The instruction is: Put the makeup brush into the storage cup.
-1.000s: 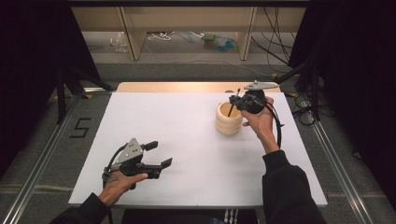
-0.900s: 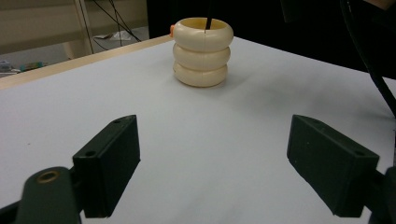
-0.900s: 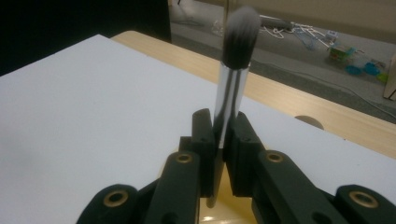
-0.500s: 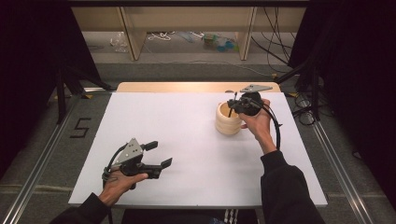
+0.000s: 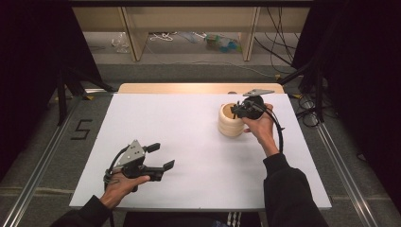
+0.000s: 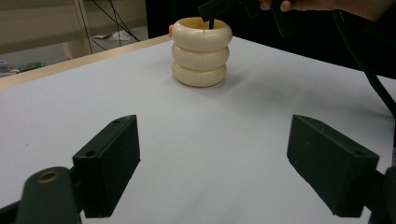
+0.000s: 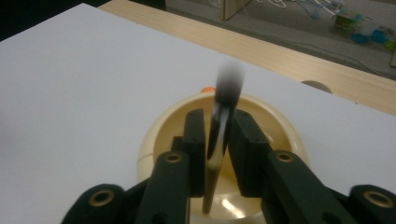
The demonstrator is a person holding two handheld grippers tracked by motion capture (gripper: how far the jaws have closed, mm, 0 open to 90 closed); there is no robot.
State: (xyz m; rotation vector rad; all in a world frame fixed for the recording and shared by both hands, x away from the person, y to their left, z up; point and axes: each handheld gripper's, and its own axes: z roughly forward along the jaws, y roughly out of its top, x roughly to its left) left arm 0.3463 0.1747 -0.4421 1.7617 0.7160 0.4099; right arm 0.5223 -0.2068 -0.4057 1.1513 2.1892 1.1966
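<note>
From the high view, the right gripper (image 5: 240,111) sits at the mouth of the cream, three-ringed ribbed holder (image 5: 230,121) at the far right of the white bench (image 5: 189,137). Compared with a second ago it has shifted only slightly, settling closer over the opening, so the slim dark stick it carries appears to be going down into the holder. The left gripper (image 5: 160,157) rests low near the front left edge, unmoved, well apart from the holder.

In the left gripper view, its jaws stand wide apart and released, with nothing between them; the holder (image 6: 201,51) stands upright beyond, and a thin dark stick (image 6: 211,23) dips into its mouth from the other gripper above.

In the right gripper view, the jaws are clenched on the slim dark stick (image 7: 218,140), whose blurred upper end rises above them and whose lower end reaches down inside the holder (image 7: 159,140). My judgement is that placement is nearly done; release remains.
</note>
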